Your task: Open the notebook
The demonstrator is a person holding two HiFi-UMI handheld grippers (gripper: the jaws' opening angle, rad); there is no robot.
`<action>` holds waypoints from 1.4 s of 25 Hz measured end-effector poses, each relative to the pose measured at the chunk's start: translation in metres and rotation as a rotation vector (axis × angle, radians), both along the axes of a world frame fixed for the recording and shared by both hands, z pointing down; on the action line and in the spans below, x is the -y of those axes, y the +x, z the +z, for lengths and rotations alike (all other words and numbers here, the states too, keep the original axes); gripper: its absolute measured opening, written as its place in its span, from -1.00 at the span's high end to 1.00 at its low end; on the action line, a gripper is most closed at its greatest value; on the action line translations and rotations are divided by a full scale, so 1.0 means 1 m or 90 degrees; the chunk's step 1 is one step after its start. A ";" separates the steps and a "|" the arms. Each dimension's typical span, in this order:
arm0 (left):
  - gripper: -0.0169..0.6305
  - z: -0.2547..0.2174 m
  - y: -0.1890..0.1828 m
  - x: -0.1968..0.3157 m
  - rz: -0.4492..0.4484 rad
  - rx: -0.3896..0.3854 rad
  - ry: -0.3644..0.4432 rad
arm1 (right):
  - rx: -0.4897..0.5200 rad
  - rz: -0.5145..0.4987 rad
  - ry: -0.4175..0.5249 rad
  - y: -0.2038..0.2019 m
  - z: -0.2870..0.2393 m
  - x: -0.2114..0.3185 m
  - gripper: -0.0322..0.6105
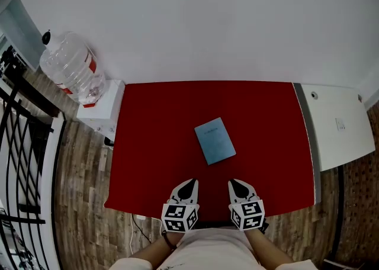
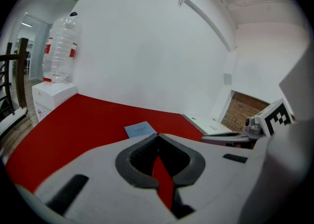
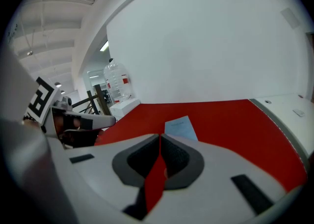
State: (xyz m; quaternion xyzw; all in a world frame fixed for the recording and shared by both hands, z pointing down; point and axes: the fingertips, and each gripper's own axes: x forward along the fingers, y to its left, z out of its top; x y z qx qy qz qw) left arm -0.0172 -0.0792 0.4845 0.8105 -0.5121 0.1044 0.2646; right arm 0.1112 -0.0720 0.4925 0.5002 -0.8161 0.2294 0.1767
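A thin light-blue notebook point(image 1: 215, 140) lies closed and flat in the middle of the red table point(image 1: 160, 121), turned a little askew. It shows beyond the jaws in the left gripper view point(image 2: 141, 129) and in the right gripper view point(image 3: 180, 127). My left gripper point(image 1: 191, 181) hovers at the table's near edge, shut, nothing between its jaws. My right gripper point(image 1: 233, 182) is beside it, also shut and empty. Both point toward the notebook and stop a short way from it.
A white stand point(image 1: 102, 108) with a large water bottle point(image 1: 71, 64) is at the table's left. A white cabinet top point(image 1: 337, 124) adjoins the right edge. A white wall closes the far side. A black railing point(image 1: 21, 144) runs along the left.
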 end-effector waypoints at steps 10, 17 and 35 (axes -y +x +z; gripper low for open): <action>0.93 0.044 0.008 0.040 0.007 0.008 -0.016 | -0.032 0.008 -0.043 0.026 0.064 0.071 0.82; 0.93 0.080 0.013 0.066 0.006 0.009 -0.038 | -0.039 -0.001 -0.101 0.040 0.124 0.128 0.62; 0.93 0.138 0.016 0.077 0.006 0.001 -0.107 | -0.002 -0.177 -0.374 0.026 0.209 0.165 0.45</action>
